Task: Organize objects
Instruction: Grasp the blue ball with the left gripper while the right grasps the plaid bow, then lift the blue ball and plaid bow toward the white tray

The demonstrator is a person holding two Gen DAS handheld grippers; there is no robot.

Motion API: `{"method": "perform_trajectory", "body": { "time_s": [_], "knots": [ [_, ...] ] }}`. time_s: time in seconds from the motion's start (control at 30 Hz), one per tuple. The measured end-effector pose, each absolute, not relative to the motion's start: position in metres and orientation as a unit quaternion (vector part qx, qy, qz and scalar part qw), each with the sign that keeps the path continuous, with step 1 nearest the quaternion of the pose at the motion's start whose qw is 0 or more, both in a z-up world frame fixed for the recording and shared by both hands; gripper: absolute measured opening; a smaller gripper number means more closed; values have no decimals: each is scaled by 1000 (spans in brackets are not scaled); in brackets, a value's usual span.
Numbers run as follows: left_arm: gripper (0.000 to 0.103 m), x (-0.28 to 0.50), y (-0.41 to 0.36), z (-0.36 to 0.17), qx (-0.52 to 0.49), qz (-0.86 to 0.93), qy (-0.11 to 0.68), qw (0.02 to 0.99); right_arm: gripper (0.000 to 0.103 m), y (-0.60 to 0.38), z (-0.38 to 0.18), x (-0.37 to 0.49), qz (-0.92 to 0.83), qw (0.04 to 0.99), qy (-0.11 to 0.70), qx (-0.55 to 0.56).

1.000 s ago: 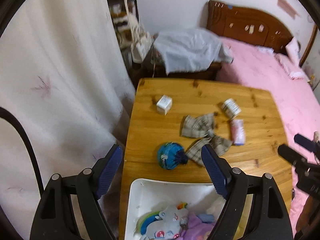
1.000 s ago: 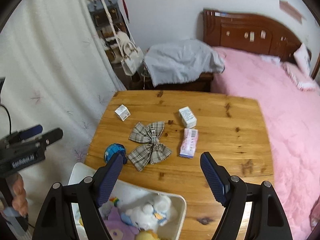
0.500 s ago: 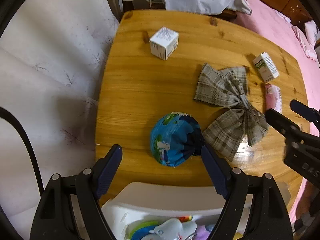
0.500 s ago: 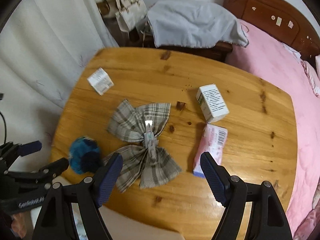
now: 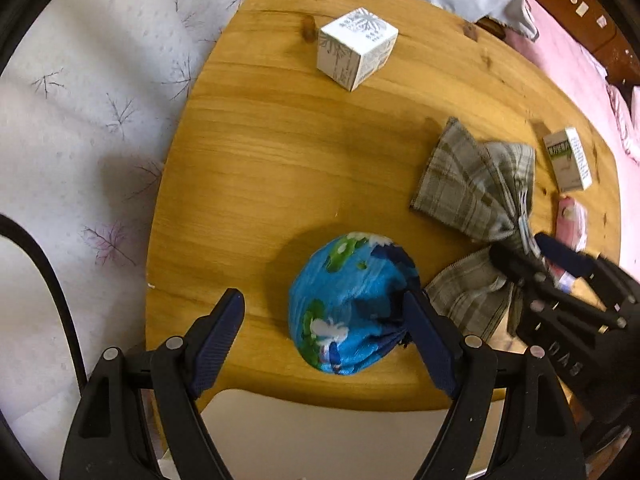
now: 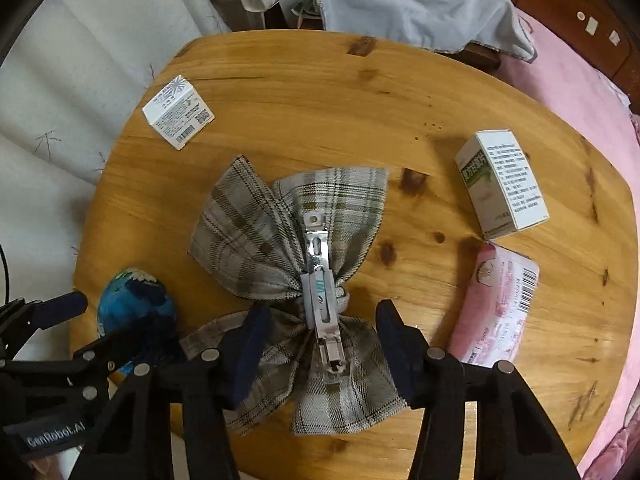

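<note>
A blue, globe-printed cloth ball (image 5: 352,304) lies near the front of the wooden table (image 5: 260,152). My left gripper (image 5: 326,312) is open, its fingers either side of the ball, the right finger touching its edge. A plaid bow hair clip (image 6: 296,264) lies beside the ball, metal clip facing up. My right gripper (image 6: 324,328) is open and straddles the bow's knot; it also shows in the left wrist view (image 5: 540,260). The ball also shows in the right wrist view (image 6: 132,300).
A white cube box (image 5: 356,52) stands at the table's far left. A white and green carton (image 6: 502,184) and a pink packet (image 6: 496,308) lie at the right. A white bin rim (image 5: 320,432) sits below the front edge. A curtain hangs left; a pink bed is right.
Both grippers have come down and forward toward the table. The left now brackets the blue ball and the right brackets the bow's knot. The objects have not moved.
</note>
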State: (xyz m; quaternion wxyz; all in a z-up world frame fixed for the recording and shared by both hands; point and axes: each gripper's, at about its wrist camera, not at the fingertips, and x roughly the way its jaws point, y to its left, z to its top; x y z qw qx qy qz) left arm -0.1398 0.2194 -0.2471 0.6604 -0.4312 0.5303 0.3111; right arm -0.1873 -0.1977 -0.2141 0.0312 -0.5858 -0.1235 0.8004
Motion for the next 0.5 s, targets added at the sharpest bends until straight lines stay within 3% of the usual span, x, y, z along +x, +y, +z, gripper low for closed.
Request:
{"method": "perform_trajectory", "body": {
  "time_s": [0.17, 0.37, 0.43, 0.47, 0.5],
  "knots": [
    [84, -128, 219, -253, -440, 309, 531, 655, 31, -198, -221, -184, 789, 43, -127, -599],
    [84, -124, 225, -261, -472, 302, 518, 646, 23, -187, -217, -173, 787, 48, -97, -607],
    [79, -126, 229, -265, -491, 292, 511, 642, 23, -184, -214, -168, 790, 55, -88, -604],
    [73, -126, 230, -264, -493, 293, 507, 644, 23, -183, -212, -165, 792, 56, -83, -602],
    [61, -126, 230, -262, -493, 289, 501, 650, 23, -183, -210, -162, 794, 55, -79, -600]
  ]
}}
